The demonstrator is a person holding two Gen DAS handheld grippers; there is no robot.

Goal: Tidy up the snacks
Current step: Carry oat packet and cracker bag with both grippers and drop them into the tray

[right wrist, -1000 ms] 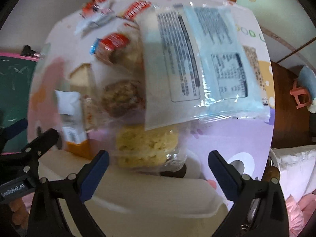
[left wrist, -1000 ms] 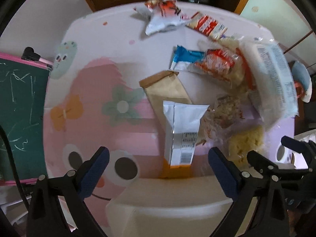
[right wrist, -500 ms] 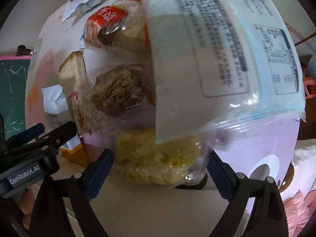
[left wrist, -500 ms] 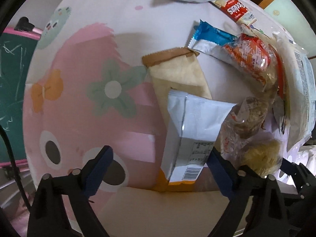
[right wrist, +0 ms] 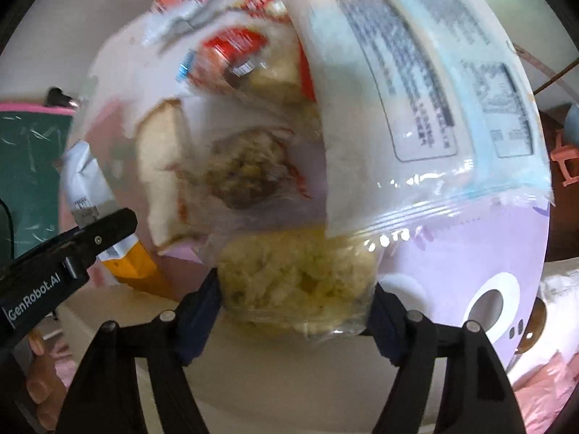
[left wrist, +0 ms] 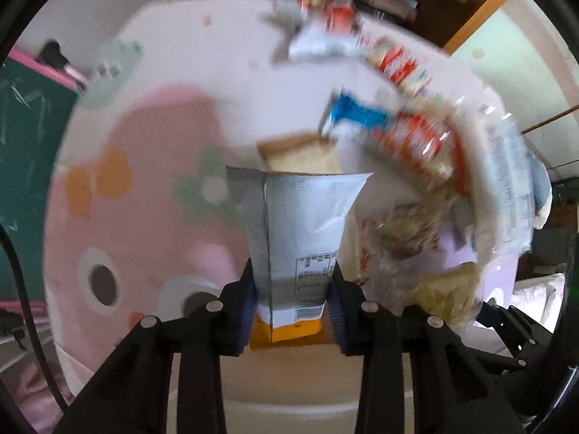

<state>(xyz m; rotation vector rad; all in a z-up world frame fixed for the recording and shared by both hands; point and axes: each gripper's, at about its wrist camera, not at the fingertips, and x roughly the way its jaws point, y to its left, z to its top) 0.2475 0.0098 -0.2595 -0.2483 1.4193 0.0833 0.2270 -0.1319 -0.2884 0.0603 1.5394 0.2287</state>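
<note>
Left gripper (left wrist: 292, 302) jaws just closed, clamping silver packet (left wrist: 302, 238); right gripper (right wrist: 295, 302) closing against clear snack bag (right wrist: 296, 278)

The left gripper (left wrist: 292, 307) is showing at the bottom of its own view as a black frame with dark blue ribbed pads (left wrist: 248, 311) and round silver screws along its linkages. A thin black cable is curving down the left edge of the frame. The right gripper (right wrist: 295, 300) is showing the same black frame, blue pads (right wrist: 383, 325) and silver screws. At the lower left of the right wrist view, white "GenRobot.AI" lettering is running along the left gripper's black body.
</note>
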